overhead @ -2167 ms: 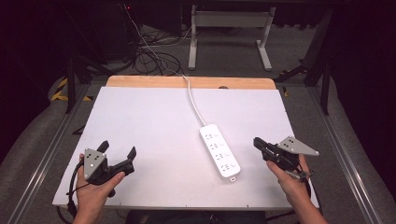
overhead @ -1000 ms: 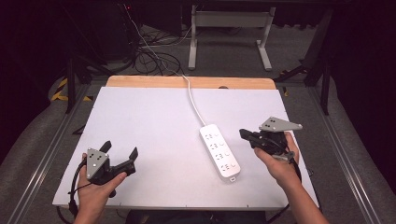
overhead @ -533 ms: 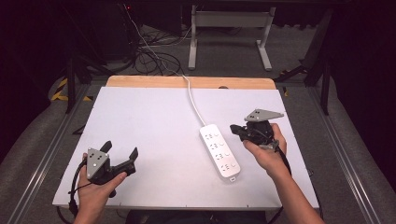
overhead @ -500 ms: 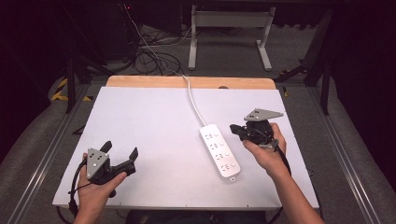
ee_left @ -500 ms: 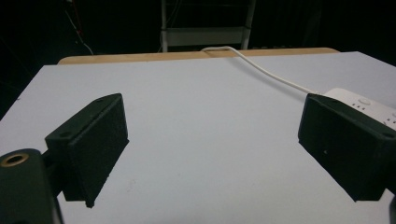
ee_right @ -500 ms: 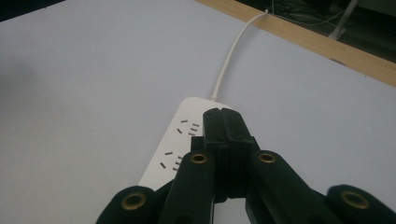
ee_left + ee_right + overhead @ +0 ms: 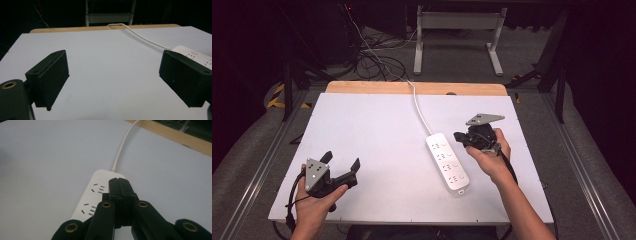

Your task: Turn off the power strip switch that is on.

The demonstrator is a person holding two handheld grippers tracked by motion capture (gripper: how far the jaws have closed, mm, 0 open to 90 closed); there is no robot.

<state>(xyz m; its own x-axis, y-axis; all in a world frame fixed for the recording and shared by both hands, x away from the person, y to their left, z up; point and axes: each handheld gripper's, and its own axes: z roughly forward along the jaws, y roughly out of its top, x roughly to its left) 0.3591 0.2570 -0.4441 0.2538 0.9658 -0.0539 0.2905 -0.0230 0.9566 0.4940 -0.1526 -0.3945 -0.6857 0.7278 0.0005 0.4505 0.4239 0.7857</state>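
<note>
The white power strip [image 7: 447,160] lies flat on the surface [image 7: 377,130], just under and ahead of your right gripper [image 7: 118,181], whose jaws are pressed together. You've brought it in from the right edge; next, likely press a switch. Left gripper [image 7: 341,166] rests spread, empty.

I see a white power strip [image 7: 448,161] lying flat on the white table [image 7: 377,130], right of centre, its long axis running slightly diagonally away from me. Its socket face points up. Its white cord [image 7: 418,107] curves off the far end toward the table's wooden edge; the switch, I think, sits at that end.
</note>
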